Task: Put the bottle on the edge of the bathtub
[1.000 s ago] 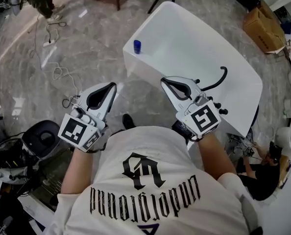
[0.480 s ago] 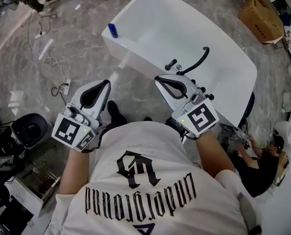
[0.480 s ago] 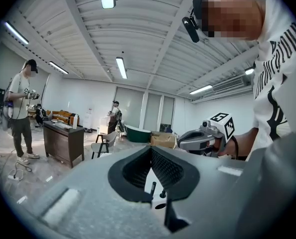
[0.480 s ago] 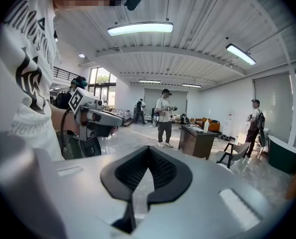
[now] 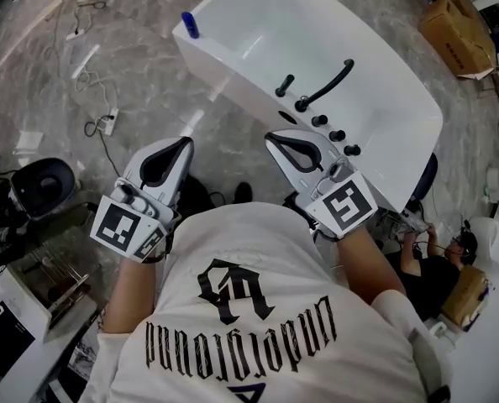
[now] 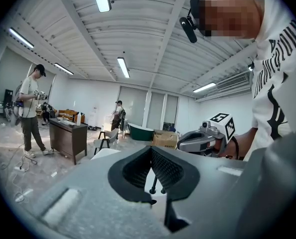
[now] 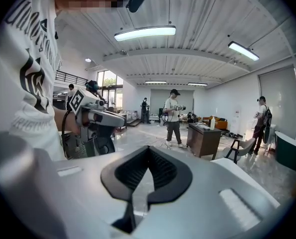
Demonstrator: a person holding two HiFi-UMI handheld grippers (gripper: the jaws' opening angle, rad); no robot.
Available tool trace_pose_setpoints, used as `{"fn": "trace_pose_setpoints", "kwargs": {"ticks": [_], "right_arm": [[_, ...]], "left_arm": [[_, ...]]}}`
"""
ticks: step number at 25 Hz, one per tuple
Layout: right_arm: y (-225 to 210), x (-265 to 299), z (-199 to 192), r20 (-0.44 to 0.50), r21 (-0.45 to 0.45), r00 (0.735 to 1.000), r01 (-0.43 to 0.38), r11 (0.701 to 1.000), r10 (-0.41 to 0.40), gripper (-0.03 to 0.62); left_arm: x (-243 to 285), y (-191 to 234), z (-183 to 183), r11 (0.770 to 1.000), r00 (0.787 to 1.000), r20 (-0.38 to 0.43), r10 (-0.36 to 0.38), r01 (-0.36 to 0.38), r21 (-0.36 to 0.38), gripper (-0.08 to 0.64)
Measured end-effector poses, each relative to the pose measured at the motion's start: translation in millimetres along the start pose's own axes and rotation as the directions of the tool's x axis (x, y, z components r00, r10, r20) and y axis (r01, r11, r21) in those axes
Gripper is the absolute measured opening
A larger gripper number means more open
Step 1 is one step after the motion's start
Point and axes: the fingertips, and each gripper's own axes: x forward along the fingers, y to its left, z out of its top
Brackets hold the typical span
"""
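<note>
1. While a white cable (image 5: 98,114) is trailing over the floor well to the left of the bathtub (image 5: 226,81), the left tongs (image 5: 186,142) are hanging in the air on the bathtub's near side, apart from its long wall. Their jaws are meeting tip to tip, and nothing is sitting between them.
2. The blue bottle (image 5: 189,24) is standing on the bathtub's rim at its far left corner, well apart from both tongs.
3. The right tongs (image 5: 271,135) are hovering just beside the bathtub's near rim. Their jaws are also pressing together and gripping nothing.
4. A black faucet spout (image 5: 327,83) is curving over the bathtub's near rim, and a row of black knobs (image 5: 336,134) is sitting on that rim just beside it, toward the right end.
5. A cardboard box (image 5: 456,25) is lying on the floor beyond the bathtub's right end.
6. A person in dark clothes (image 5: 430,269) is sitting on the floor near the bathtub's right end, on its near side.
</note>
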Motion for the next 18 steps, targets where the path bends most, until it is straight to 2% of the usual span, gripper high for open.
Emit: {"fn": "trace_pose_setpoints", "kwargs": {"ticks": [6,18], "right_arm": [[29.4,3.5,6.2,0.016,-0.008,1.0,-0.018,1.0,0.018,0.002],[97.9,37.7,41.1,0.048,-0.005,0.999,0.02,1.0,-0.02,0.002]], "left_arm": [[-27.2,-4.9,2.4,1.0,1.0,0.022,0.021,-0.022,0.014,0.006],[-98.6,13.3,15.6,0.998,0.999,0.044,-0.032,0.029,0.053,0.006]]}}
